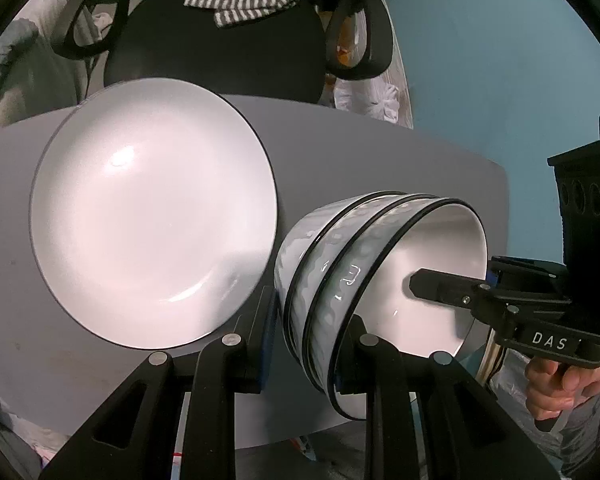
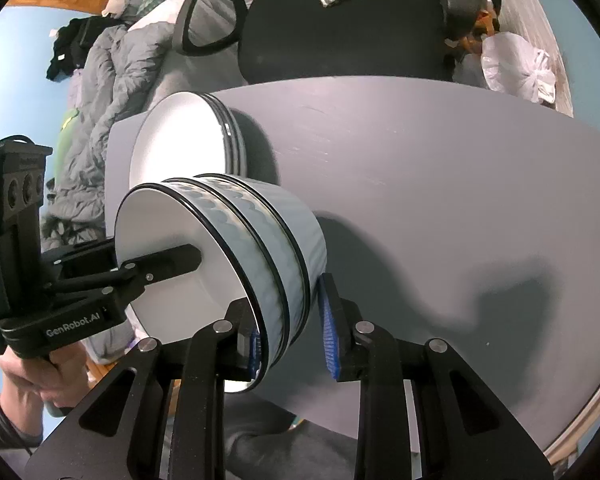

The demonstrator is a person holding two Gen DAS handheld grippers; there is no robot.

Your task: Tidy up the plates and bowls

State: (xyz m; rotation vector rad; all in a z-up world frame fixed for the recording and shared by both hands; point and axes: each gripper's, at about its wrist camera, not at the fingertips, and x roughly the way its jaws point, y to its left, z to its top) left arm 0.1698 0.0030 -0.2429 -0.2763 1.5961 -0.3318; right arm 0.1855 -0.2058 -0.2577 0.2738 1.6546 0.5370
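Where plates (image 1: 152, 224) rest, grey table (image 2: 420, 180) spreads.

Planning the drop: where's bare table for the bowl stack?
Widest bare patch: the gray table right of the bowl stack, out to the far edge by the black chair. Crowded on the other side: the plate stack sits close behind the bowls. Both the left gripper and right gripper clamp the stack's walls.
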